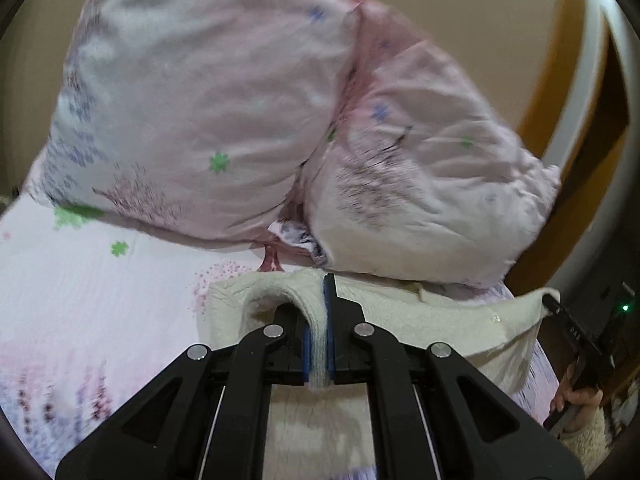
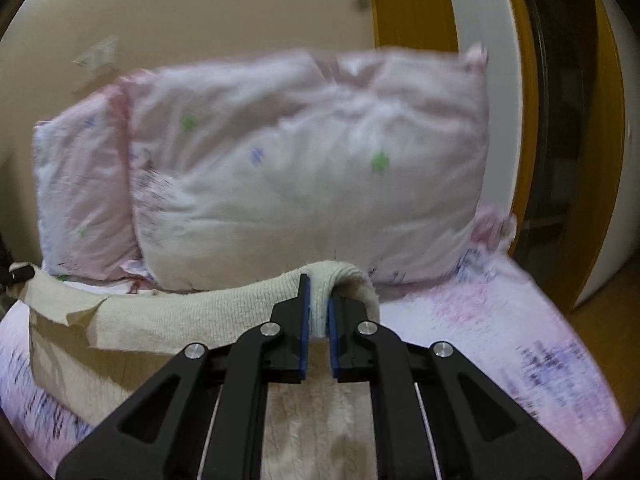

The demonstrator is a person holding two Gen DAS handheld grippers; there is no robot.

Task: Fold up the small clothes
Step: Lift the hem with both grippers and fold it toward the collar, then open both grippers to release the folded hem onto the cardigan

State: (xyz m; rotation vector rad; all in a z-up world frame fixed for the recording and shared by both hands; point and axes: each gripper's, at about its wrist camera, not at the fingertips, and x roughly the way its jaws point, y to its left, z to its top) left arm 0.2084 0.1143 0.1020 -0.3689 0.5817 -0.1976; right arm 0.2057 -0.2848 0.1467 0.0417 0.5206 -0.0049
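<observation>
A cream knitted garment (image 1: 420,316) is held up over the bed by both grippers. My left gripper (image 1: 319,320) is shut on one ribbed edge of it, which loops over the left finger. My right gripper (image 2: 318,312) is shut on the other ribbed edge (image 2: 224,316), which loops over the right finger. The garment stretches sideways between them and hangs down onto the bed. In the left wrist view the right gripper (image 1: 576,332) and the hand holding it show at the far right, at the garment's corner.
Two pink floral pillows (image 1: 208,120) (image 2: 312,184) lean against the beige wall behind the garment. The bed has a pink floral sheet (image 1: 80,304) (image 2: 500,340). A wooden door frame (image 2: 404,4) and a white panel stand to the right.
</observation>
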